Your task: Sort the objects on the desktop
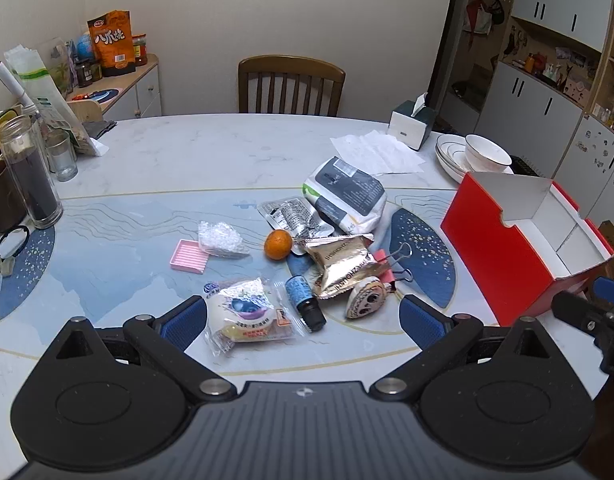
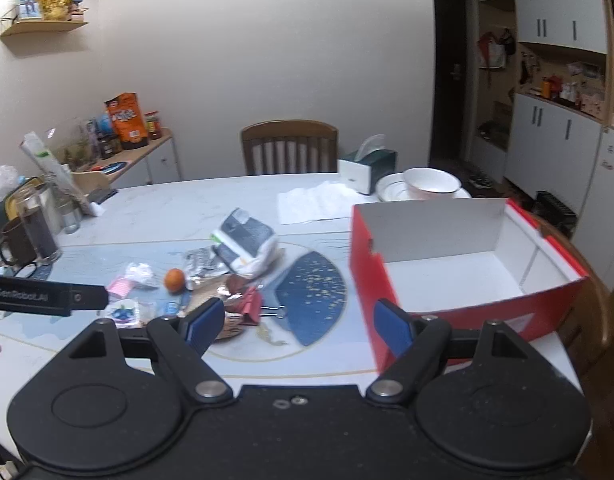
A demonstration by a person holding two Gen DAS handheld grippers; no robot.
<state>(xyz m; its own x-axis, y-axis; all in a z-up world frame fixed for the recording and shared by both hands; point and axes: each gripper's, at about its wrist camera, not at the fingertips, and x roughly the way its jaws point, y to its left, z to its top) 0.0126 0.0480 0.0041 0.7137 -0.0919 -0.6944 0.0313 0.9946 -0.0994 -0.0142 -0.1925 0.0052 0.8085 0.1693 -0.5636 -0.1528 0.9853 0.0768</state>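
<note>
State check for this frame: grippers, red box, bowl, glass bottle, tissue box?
left gripper: open, holding nothing
right gripper: open, holding nothing
red box: open, nothing seen inside
bowl: upright on stacked plates
glass bottle: upright, dark contents
tissue box: tissue sticking out

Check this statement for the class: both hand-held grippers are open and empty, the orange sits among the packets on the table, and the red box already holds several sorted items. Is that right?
Not quite: the red box holds nothing yet; the right wrist view shows its white inside bare. The rest stands: the left hand-held gripper and right hand-held gripper are open and empty, and the orange sits among the packets on the table.
</note>
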